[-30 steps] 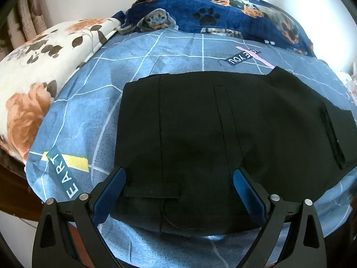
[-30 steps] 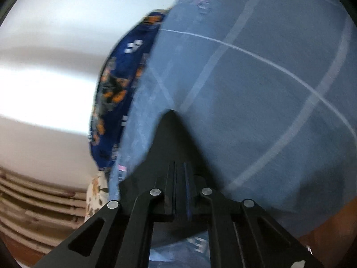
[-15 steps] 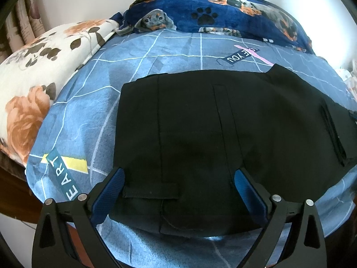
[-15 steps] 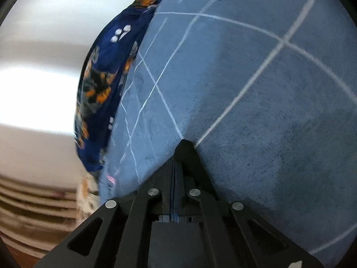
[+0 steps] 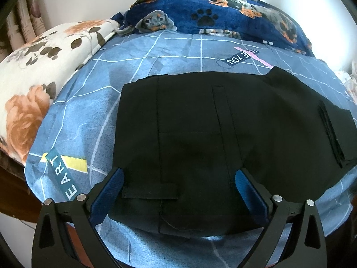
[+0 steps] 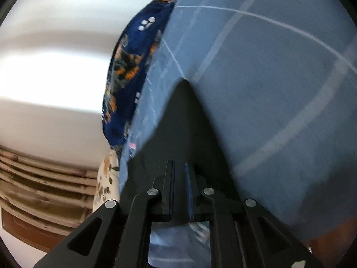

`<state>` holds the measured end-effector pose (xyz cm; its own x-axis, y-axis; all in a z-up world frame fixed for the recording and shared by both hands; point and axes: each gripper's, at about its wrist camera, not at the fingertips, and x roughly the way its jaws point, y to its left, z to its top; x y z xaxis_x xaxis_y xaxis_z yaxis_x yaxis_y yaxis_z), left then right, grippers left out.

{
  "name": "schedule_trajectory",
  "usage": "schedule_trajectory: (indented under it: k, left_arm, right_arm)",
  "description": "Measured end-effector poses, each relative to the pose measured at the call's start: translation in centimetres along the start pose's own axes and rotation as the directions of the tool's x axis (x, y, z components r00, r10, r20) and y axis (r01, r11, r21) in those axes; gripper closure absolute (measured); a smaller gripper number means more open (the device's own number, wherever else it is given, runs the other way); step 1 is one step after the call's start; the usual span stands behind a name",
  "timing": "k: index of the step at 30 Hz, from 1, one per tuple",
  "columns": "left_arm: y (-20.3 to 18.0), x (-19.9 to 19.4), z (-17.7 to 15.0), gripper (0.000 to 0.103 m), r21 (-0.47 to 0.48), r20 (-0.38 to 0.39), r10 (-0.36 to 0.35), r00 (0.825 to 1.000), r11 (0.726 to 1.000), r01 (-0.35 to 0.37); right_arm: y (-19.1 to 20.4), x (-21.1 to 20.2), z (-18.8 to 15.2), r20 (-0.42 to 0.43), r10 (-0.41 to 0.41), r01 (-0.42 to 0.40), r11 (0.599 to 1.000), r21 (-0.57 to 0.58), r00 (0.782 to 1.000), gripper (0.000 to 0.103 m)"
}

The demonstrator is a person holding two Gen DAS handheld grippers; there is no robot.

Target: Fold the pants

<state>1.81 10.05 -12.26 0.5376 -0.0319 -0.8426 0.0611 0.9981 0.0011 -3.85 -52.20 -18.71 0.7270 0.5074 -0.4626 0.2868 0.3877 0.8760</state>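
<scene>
The black pants (image 5: 200, 138), soft, light and limp, lie flat on the blue bedsheet (image 5: 142, 67) at frame centre; the left gripper (image 5: 178, 183) stands spread over the near hem, the right gripper (image 6: 179, 178) pinches a cloth corner, so grip hems.

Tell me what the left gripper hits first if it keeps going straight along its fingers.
Most likely the black pants: the open left gripper points down at them, its fingers either side of the near edge. The blue bedsheet lies directly underneath.

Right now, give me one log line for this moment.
left tongs: open over pants | right tongs: shut on pants | bedsheet underneath
</scene>
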Motion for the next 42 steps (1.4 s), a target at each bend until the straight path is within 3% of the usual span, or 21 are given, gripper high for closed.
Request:
schedule_trajectory:
  k: [1,5,6,7,9,11,13,16,19,22,24,25,26,28,32,33,36,39,40,42]
  left_arm:
    - [0.5,-0.3,-0.1,0.003,-0.008,-0.004,-0.010,1.000,1.000,0.010]
    - [1.8,-1.3,1.1,0.003,-0.062,-0.011,-0.091,0.996,0.994,0.090]
    - [2.2,-1.8,1.8,0.003,-0.086,0.001,-0.121,0.993,0.989,0.121]
    - [3.1,-2.3,2.0,0.003,-0.107,0.012,-0.149,0.989,0.983,0.149]
    - [6.0,-3.6,2.3,0.003,-0.174,0.034,-0.234,0.972,0.956,0.236]
    - [8.0,-3.9,2.8,0.003,-0.248,0.049,-0.293,0.955,0.923,0.296]
    - [10.2,-4.1,3.0,0.003,-0.324,0.071,-0.360,0.930,0.874,0.363]
    - [12.3,-4.5,2.0,0.003,-0.405,0.097,-0.467,0.879,0.788,0.463]
    - [11.5,-4.0,1.3,0.003,-0.437,0.097,-0.564,0.820,0.716,0.544]
    - [10.5,-3.7,0.0,0.003,-0.472,0.095,-0.668,0.738,0.623,0.624]
    - [9.7,-3.6,-0.6,0.003,-0.491,0.109,-0.733,0.671,0.547,0.678]
    - [9.3,-3.7,-0.8,0.003,-0.488,0.113,-0.747,0.655,0.533,0.692]
    - [8.8,-3.7,-0.8,0.003,-0.481,0.109,-0.751,0.651,0.533,0.696]
    - [8.3,-3.1,-0.7,0.003,-0.475,0.098,-0.744,0.661,0.549,0.688]
    - [8.0,-1.2,-0.8,0.003,-0.493,0.091,-0.755,0.650,0.533,0.688]
    - [8.0,-0.6,-0.8,0.003,-0.499,0.082,-0.748,0.658,0.541,0.677]
    - [8.3,0.3,-0.9,0.003,-0.507,0.089,-0.747,0.659,0.536,0.675]
    - [8.6,1.6,-0.8,0.003,-0.520,0.087,-0.731,0.677,0.546,0.657]
    - [8.6,2.2,-0.8,0.003,-0.535,0.085,-0.732,0.676,0.539,0.651]
    - [8.7,2.5,-0.8,0.003,-0.539,0.128,-0.748,0.651,0.498,0.679]
  right_arm:
    - [-0.8,-0.1,-0.4,-0.002,0.008,-0.008,1.000,0.020,1.000,0.103]
    - [-2.0,0.1,-0.3,0.006,0.018,-0.019,0.996,0.091,1.000,0.103]
    - [-1.1,0.1,-0.3,0.008,-0.014,0.013,0.999,0.052,1.000,0.101]
    - [-0.2,0.1,-0.3,0.011,-0.038,0.038,0.999,0.011,0.999,0.092]
    - [2.4,-0.2,-0.6,0.019,-0.072,0.074,0.993,-0.088,0.997,0.089]
    - [4.5,-0.2,-1.0,0.014,-0.042,0.043,0.988,-0.151,0.999,0.086]
    - [6.4,0.3,-1.5,0.002,-0.017,0.017,0.980,-0.197,1.000,0.073]
    - [9.0,1.8,-2.8,-0.045,0.014,-0.025,0.967,-0.253,0.999,0.069]
    - [10.7,3.7,-4.5,-0.109,0.016,-0.048,0.955,-0.293,0.994,0.066]
    - [11.0,5.2,-5.9,-0.156,0.007,-0.053,0.953,-0.298,0.988,0.064]
    - [10.9,6.1,-6.6,-0.179,-0.001,-0.052,0.955,-0.292,0.984,0.063]
    - [10.7,6.7,-6.9,-0.192,-0.002,-0.054,0.958,-0.282,0.981,0.063]
    - [10.6,6.9,-7.2,-0.201,-0.001,-0.056,0.960,-0.275,0.980,0.063]
    - [10.3,7.5,-7.8,-0.217,-0.003,-0.056,0.962,-0.267,0.976,0.061]
    - [9.2,9.2,-9.4,-0.268,-0.022,-0.049,0.966,-0.256,0.963,0.061]
    - [9.2,9.6,-9.8,-0.277,-0.029,-0.048,0.963,-0.266,0.960,0.061]
    - [9.3,10.1,-10.5,-0.298,-0.037,-0.052,0.957,-0.285,0.954,0.061]
    - [9.9,10.4,-10.9,-0.311,-0.035,-0.062,0.953,-0.297,0.950,0.061]
    - [9.9,10.5,-11.0,-0.314,-0.036,-0.063,0.953,-0.298,0.949,0.060]
    - [10.0,10.6,-11.3,-0.319,-0.036,-0.063,0.953,-0.296,0.947,0.060]
